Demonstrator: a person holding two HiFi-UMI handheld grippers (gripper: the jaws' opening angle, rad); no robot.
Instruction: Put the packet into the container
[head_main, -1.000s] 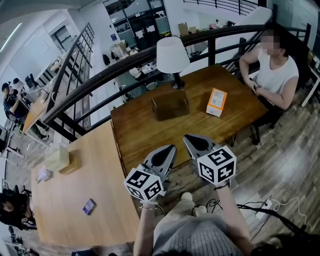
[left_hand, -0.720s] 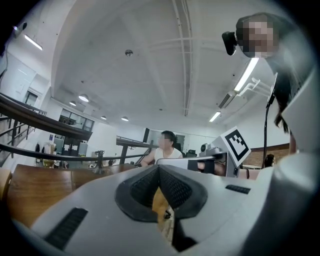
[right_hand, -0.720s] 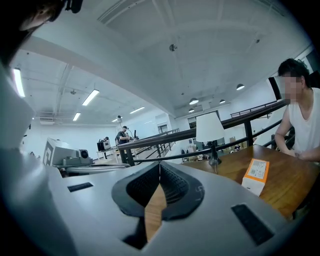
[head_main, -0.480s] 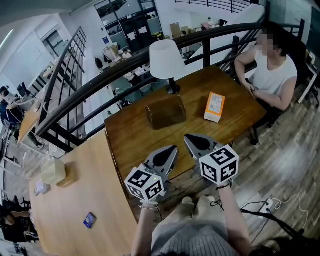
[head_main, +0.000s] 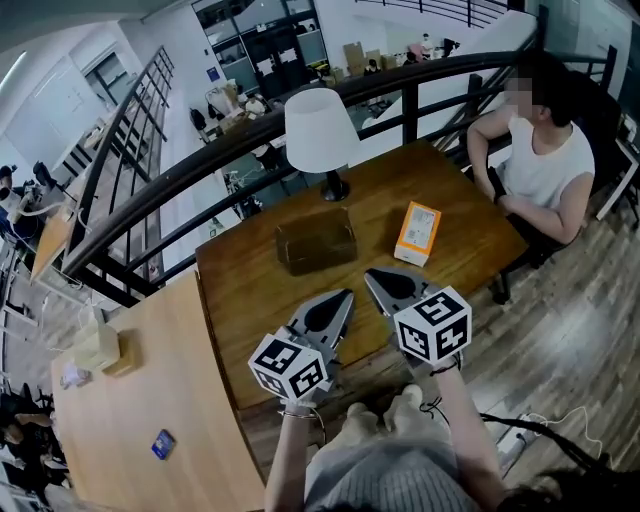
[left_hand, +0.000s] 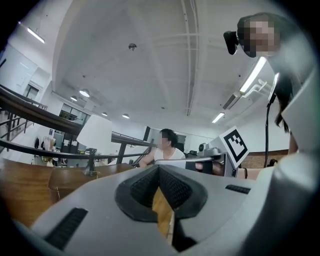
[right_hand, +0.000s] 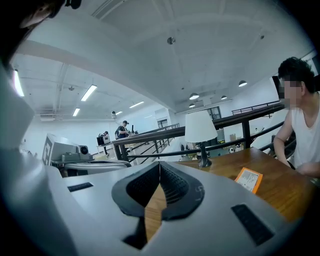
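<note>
Two tools, one per hand: left tool (head_main: 340, 298) and right tool (head_main: 374, 277), both pressed together at the tips, nothing pinched in either. Side by side over the near edge of the dark worktop (head_main: 250, 290), each with one black-and-white marker cube (head_main: 432, 325) at the back.

One orange packet (head_main: 418, 232), flat on that worktop, well ahead of the right tool and not in the container. White label panel on top, print too small to read. One brownish see-through container (head_main: 316, 240) to its left, apart from it. One lamp (head_main: 318, 130) with a white shade just behind the container. One person (head_main: 545, 165) seated at the far right corner.

One lighter worktop (head_main: 150, 390) off to the left, with one pale box (head_main: 97, 342) and one small blue thing (head_main: 162, 444).
</note>
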